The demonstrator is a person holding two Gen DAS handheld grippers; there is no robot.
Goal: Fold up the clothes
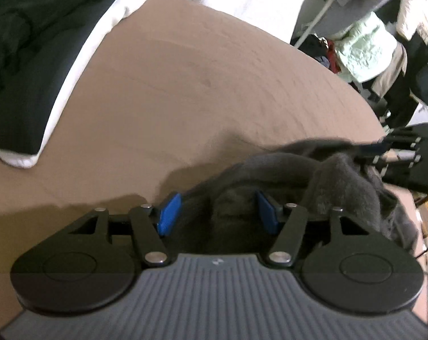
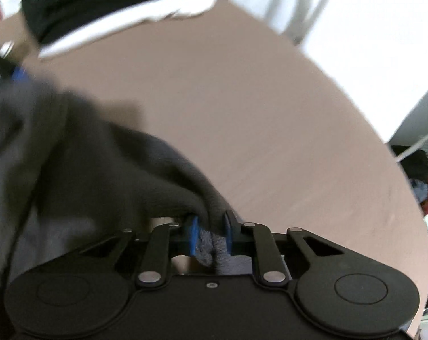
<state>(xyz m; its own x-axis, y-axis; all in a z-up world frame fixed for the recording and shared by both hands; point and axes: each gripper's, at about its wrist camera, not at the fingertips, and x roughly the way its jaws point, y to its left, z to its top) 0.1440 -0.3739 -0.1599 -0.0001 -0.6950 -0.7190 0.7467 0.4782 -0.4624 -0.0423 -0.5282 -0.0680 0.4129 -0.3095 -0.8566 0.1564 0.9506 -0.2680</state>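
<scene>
Near the bed's (image 1: pixel 185 85) front edge, a soft, limp grey garment (image 1: pixel 284 170) hangs bunched: right gripper (image 2: pixel 211 236) clenched on its edge, left gripper (image 1: pixel 218 212) spread around a fold.

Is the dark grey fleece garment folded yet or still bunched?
Bunched. The dark grey fleece garment lies in a crumpled heap on the tan bed sheet, one edge pinched in the right gripper; no flat fold shows.

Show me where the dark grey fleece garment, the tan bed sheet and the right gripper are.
dark grey fleece garment (image 1: pixel 341 175), left wrist view, raised fold
tan bed sheet (image 2: pixel 270 119), right wrist view, bare middle
right gripper (image 2: pixel 211 236), right wrist view, between fingertips
</scene>
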